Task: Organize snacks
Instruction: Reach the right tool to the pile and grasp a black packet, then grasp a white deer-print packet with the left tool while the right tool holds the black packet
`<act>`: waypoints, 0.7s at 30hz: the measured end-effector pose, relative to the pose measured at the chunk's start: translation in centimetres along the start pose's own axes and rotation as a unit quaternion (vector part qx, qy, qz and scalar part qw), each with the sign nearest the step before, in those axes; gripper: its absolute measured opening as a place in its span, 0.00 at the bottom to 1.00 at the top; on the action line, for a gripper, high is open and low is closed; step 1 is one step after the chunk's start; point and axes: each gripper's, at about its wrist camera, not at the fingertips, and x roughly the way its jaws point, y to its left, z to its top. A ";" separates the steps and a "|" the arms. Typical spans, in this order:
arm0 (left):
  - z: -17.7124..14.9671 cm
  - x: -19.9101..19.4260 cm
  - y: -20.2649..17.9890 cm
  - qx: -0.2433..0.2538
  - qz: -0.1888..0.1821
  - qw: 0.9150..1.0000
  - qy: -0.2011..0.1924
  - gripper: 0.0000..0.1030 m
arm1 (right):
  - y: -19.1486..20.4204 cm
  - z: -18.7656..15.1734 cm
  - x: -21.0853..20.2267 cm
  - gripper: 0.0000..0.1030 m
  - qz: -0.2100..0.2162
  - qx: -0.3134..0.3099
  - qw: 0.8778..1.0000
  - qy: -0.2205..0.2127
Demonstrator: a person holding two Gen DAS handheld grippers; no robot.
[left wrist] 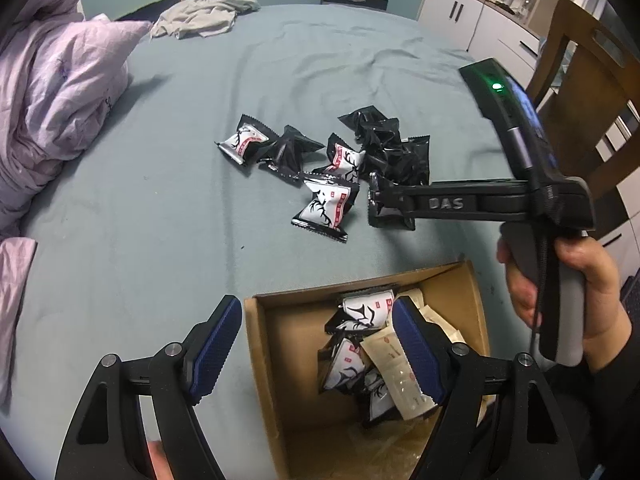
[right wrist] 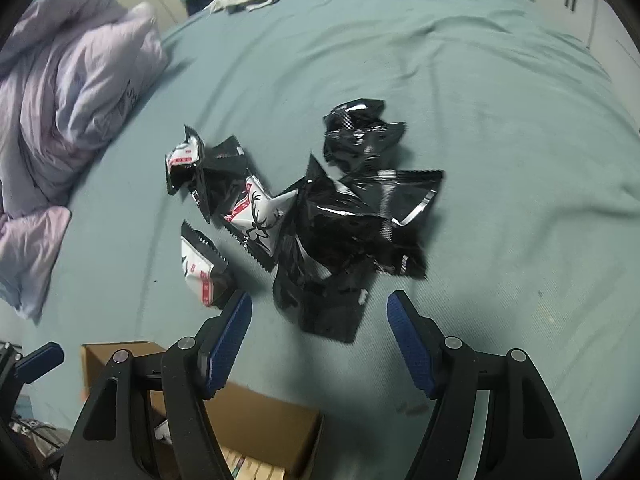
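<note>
My right tongs [right wrist: 318, 320] gape wide, empty, over the snack pile [right wrist: 320, 216] on the bed [right wrist: 500, 120]. Left tongs [left wrist: 318, 344] wide, empty, above the cardboard box [left wrist: 272, 380] near that pile.

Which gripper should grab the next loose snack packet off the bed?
Right. The right gripper is open and poised over the packet pile, while the left gripper hangs open above the cardboard box.

Home bedroom. A bed [left wrist: 280, 60] under a grey-blue sheet, with a rumpled lilac duvet [left wrist: 52, 112] and loose clothing [left wrist: 204, 16] on it. White cabinets [left wrist: 464, 16] with small bottles on top, and a wooden chair [left wrist: 588, 80] alongside.
</note>
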 end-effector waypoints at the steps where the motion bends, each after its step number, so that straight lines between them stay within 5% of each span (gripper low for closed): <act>1: 0.1 0.2 0.0 -0.003 -0.001 1.000 0.002 0.76 | 0.1 0.3 0.7 0.68 -0.001 -0.005 1.000 0.005; 8: 0.7 1.1 0.1 -0.015 0.005 1.000 0.009 0.76 | 1.5 1.2 4.7 0.64 -0.024 -0.042 0.998 0.036; 17: 1.1 1.7 0.4 -0.016 0.035 0.999 -0.001 0.76 | 2.3 1.2 5.7 0.40 -0.068 -0.079 0.994 0.019; 21: 1.0 1.7 1.0 -0.019 0.054 0.998 -0.011 0.76 | 2.6 0.8 5.0 0.32 -0.052 -0.075 0.996 0.024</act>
